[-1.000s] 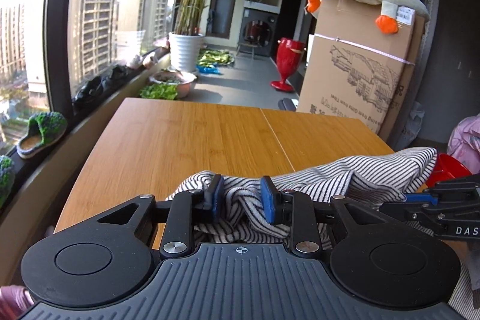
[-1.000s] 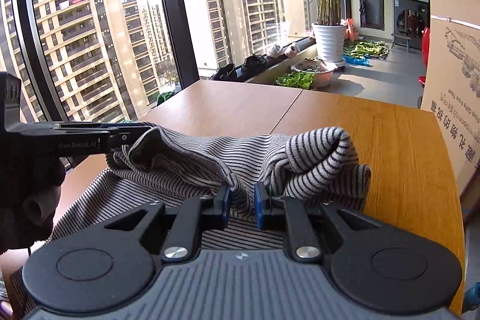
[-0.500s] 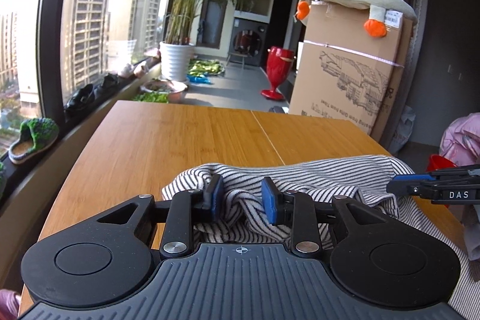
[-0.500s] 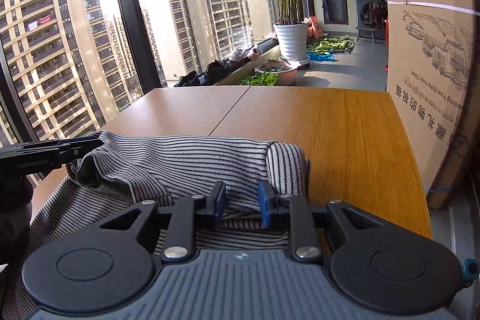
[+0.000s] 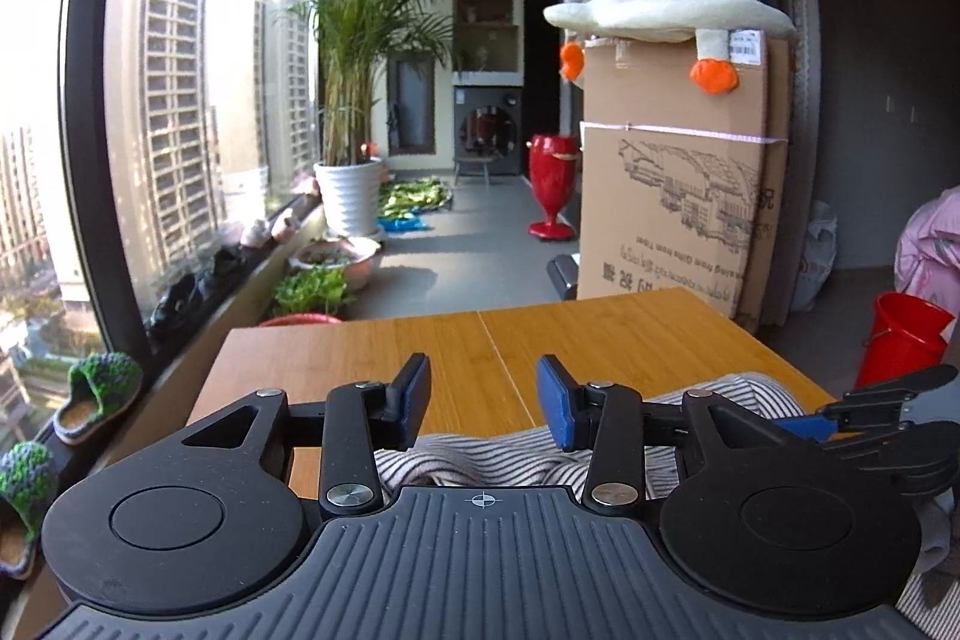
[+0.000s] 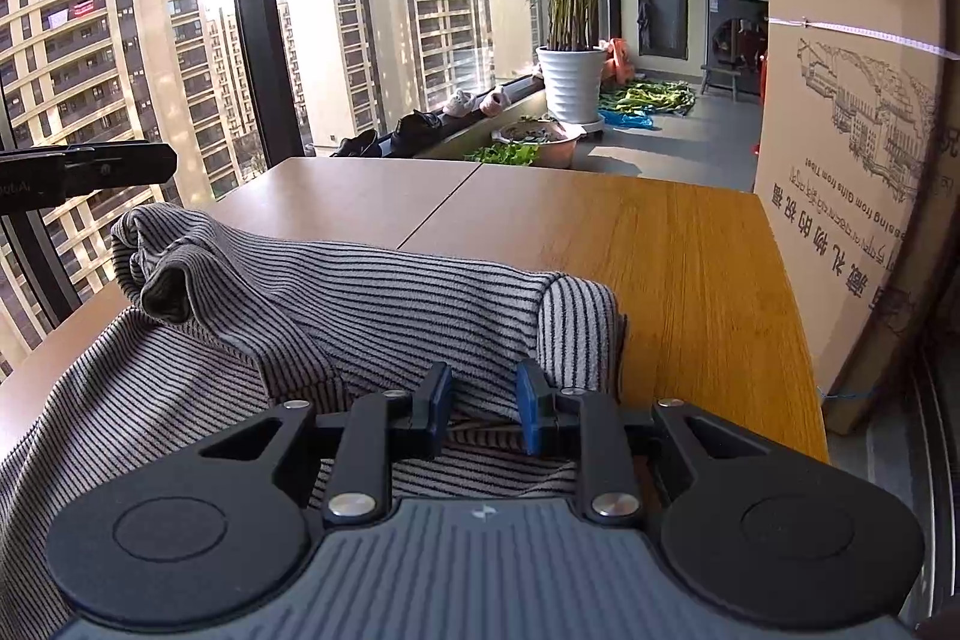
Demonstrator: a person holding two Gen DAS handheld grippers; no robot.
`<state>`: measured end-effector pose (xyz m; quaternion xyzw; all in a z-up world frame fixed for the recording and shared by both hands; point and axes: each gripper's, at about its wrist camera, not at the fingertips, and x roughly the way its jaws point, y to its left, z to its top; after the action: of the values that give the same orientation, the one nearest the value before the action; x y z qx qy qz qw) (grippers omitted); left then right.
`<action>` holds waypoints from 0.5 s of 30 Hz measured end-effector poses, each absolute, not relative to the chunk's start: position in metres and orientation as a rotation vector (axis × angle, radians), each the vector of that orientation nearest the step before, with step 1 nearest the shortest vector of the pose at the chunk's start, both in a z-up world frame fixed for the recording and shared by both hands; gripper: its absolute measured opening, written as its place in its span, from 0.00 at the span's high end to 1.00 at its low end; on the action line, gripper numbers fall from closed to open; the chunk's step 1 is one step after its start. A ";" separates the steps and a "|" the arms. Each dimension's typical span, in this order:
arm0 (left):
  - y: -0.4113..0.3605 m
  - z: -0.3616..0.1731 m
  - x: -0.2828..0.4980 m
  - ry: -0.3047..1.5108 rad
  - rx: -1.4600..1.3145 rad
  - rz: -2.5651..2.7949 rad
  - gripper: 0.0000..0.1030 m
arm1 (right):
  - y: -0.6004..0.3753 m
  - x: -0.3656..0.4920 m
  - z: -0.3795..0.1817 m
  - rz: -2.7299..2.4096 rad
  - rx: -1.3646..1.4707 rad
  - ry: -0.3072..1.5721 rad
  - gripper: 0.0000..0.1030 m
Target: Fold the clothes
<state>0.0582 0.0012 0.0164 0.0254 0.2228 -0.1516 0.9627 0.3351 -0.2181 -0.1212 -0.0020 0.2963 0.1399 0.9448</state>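
A black-and-white striped garment (image 6: 336,304) lies bunched on the wooden table (image 6: 672,268), its upper edge folded over into a thick roll. My right gripper (image 6: 480,403) is open, its blue pads on either side of the roll's near edge without pinching it. My left gripper (image 5: 483,397) is open and raised above the garment (image 5: 498,460), which shows just below its blue pads. The right gripper's black fingers (image 5: 888,400) show at the right of the left wrist view. The left gripper (image 6: 84,169) shows at the left of the right wrist view.
A tall cardboard box (image 5: 678,214) with a plush toy (image 5: 666,13) on top stands beyond the table's far right edge. A red bucket (image 5: 906,340) sits to the right. A window wall (image 6: 150,58) runs along the left. A potted palm (image 5: 351,196) stands beyond.
Both grippers have opened and let go of the striped garment. The left gripper has risen clear of the cloth. The folded edge now rests on the garment on the table.
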 end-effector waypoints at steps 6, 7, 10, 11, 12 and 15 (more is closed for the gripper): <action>0.006 -0.029 0.060 0.515 0.062 -0.313 0.60 | -0.222 0.326 -0.091 0.339 -0.007 0.585 0.75; 0.007 -0.029 0.059 0.514 0.062 -0.318 0.59 | -0.218 0.326 -0.080 0.369 -0.027 0.562 0.69; 0.011 -0.030 0.059 0.514 0.044 -0.333 0.59 | -0.193 0.332 -0.053 0.488 -0.141 0.491 0.30; 0.013 -0.030 0.059 0.513 0.036 -0.337 0.58 | -0.182 0.337 -0.050 0.520 -0.176 0.493 0.29; 0.013 -0.030 0.059 0.512 0.032 -0.338 0.58 | -0.171 0.344 -0.048 0.548 -0.203 0.499 0.29; 0.016 -0.032 0.054 0.500 0.012 -0.349 0.57 | -0.149 0.371 -0.058 0.590 -0.176 0.573 0.29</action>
<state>0.0539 0.0162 -0.0320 0.0061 0.2460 -0.1720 0.9539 0.3712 -0.1491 -0.0583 -0.0855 0.2781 0.2865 0.9128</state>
